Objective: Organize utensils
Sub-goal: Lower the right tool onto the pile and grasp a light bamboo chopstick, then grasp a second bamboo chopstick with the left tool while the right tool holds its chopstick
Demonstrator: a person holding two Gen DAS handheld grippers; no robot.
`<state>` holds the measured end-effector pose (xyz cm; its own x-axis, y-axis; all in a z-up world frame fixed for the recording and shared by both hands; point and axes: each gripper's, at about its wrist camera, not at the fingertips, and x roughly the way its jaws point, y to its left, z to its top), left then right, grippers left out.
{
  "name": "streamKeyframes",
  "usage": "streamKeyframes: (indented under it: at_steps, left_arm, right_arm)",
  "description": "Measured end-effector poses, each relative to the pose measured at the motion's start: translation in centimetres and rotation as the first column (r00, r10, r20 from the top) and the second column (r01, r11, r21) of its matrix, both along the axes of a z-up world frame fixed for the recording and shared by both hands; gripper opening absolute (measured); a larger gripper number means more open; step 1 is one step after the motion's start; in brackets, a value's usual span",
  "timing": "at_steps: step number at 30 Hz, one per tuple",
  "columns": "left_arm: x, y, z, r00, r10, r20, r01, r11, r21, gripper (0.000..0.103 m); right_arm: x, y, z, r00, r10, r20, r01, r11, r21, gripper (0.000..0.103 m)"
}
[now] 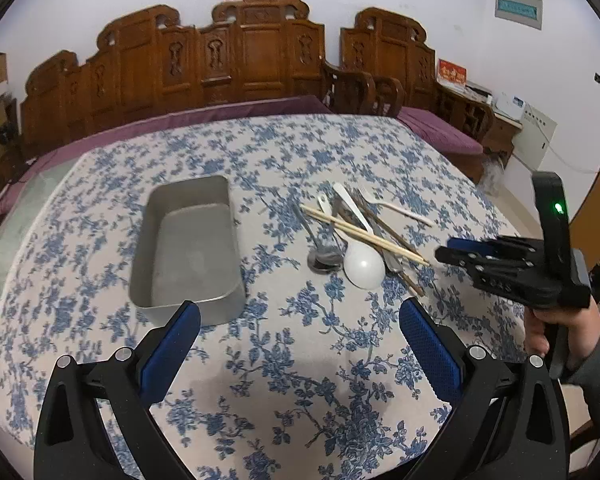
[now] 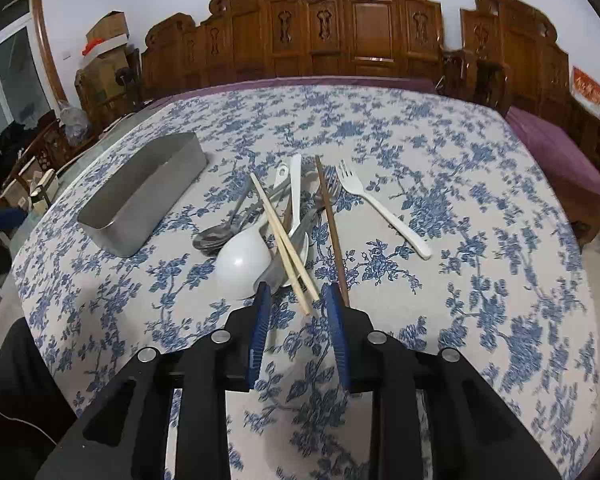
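A pile of utensils lies on the floral tablecloth: a white ladle spoon, pale chopsticks, a dark brown chopstick, metal spoons and a white plastic fork. An empty metal tin stands left of the pile. My right gripper is open, its fingers on either side of the near ends of the pale chopsticks; it also shows in the left wrist view. My left gripper is wide open and empty, near the tin's front edge.
The tin also shows at the left in the right wrist view. A carved wooden bench with purple cushions runs behind the table. The table edge falls away at the right.
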<state>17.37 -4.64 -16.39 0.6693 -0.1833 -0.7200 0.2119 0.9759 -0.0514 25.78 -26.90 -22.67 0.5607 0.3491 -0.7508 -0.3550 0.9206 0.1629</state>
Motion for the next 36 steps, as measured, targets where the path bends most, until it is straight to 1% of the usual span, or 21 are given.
streamKeyframes:
  at_steps: [2, 4, 9, 12, 14, 16, 17, 18, 19, 20, 27, 31, 34, 36]
  left_arm:
    - [0.4, -0.3, -0.4, 1.000, -0.011, -0.014, 0.011, 1.000, 0.002, 0.097]
    - [1.0, -0.7, -0.8, 0.999, -0.021, -0.031, 0.021, 1.000, 0.004, 0.097]
    - [1.9, -1.4, -1.4, 0.998, -0.034, -0.049, 0.035, 0.999, 0.014, 0.097]
    - [2.1, -1.8, -1.9, 0.997, -0.037, -0.062, 0.038, 0.999, 0.018, 0.097]
    - [2.1, -2.0, -2.2, 0.997, -0.041, -0.069, 0.043, 0.999, 0.022, 0.097]
    - [2.0, -2.1, -2.5, 0.996, -0.043, -0.077, 0.045, 0.999, 0.025, 0.097]
    - [1.8, -2.1, -2.7, 0.996, -0.044, -0.082, 0.046, 0.999, 0.022, 0.097]
    - [1.8, -2.0, -2.9, 0.995, -0.044, -0.085, 0.046, 0.999, 0.021, 0.097]
    - [1.8, -2.0, -3.0, 0.995, -0.044, -0.088, 0.046, 0.999, 0.021, 0.096]
    - [1.9, -2.1, -3.2, 0.995, -0.044, -0.093, 0.047, 0.999, 0.022, 0.097]
    - [3.1, -2.9, -4.1, 0.992, -0.057, -0.116, 0.059, 0.998, 0.017, 0.097]
    - [4.5, -3.9, -5.0, 0.988, -0.068, -0.140, 0.068, 0.998, -0.004, 0.096]
    - [5.7, -5.3, -5.5, 0.986, -0.076, -0.150, 0.076, 0.997, -0.007, 0.096]
    - [6.2, -6.2, -5.7, 0.985, -0.081, -0.153, 0.081, 0.997, -0.008, 0.092]
  right_arm:
    - [1.1, 0.1, -0.5, 1.000, 0.005, -0.009, -0.005, 1.000, -0.011, 0.027]
    - [2.3, 0.4, -1.1, 0.999, 0.021, -0.037, -0.022, 1.000, -0.007, 0.025]
    - [4.8, 1.3, -2.3, 0.995, 0.054, -0.089, -0.058, 0.998, -0.037, 0.024]
    - [5.6, 1.6, -2.8, 0.991, 0.073, -0.114, -0.077, 0.997, -0.032, 0.022]
    - [5.9, 1.8, -3.2, 0.987, 0.082, -0.140, -0.089, 0.995, -0.039, 0.020]
    - [5.9, 2.1, -3.5, 0.985, 0.087, -0.148, -0.096, 0.994, -0.055, 0.016]
    - [5.8, 2.1, -3.5, 0.985, 0.089, -0.148, -0.097, 0.994, -0.049, 0.015]
    - [5.6, 2.2, -3.5, 0.984, 0.094, -0.151, -0.101, 0.994, -0.041, 0.012]
    - [5.5, 2.2, -3.6, 0.984, 0.098, -0.150, -0.105, 0.994, -0.037, 0.007]
    - [5.3, 2.3, -3.4, 0.984, 0.106, -0.143, -0.111, 0.993, -0.032, 0.006]
    - [2.4, 1.8, -1.1, 0.989, 0.106, -0.106, -0.106, 0.994, 0.010, 0.006]
    - [0.2, 0.5, 0.4, 0.995, 0.062, -0.082, -0.062, 0.998, -0.005, 0.006]
    - [-0.7, -0.6, 1.2, 0.997, 0.030, -0.074, -0.031, 0.999, -0.018, 0.006]
    - [-1.3, -1.6, 1.8, 0.998, 0.006, -0.061, -0.008, 1.000, -0.025, 0.006]
